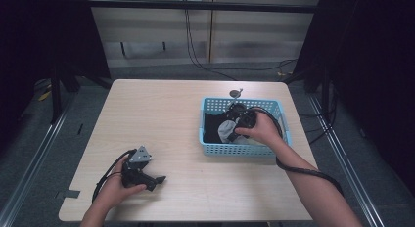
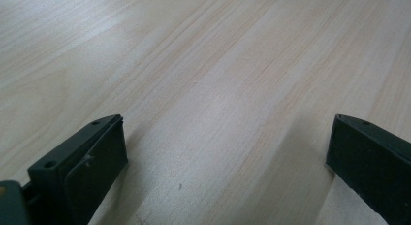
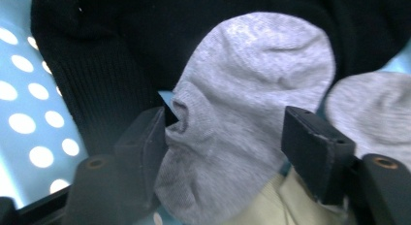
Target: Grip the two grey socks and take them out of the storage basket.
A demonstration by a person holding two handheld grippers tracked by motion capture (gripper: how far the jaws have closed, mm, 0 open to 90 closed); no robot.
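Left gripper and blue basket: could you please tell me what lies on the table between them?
Nothing: in the high view the table is bare wood from the left gripper to the basket.

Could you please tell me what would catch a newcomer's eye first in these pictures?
The blue basket at the table's right stands out first, with the right hand-held gripper reaching into it, its jaws open around a grey sock that lies on black cloth. A second grey sock lies beside the first. At the table's near left, the left hand-held gripper rests open on the bare table.
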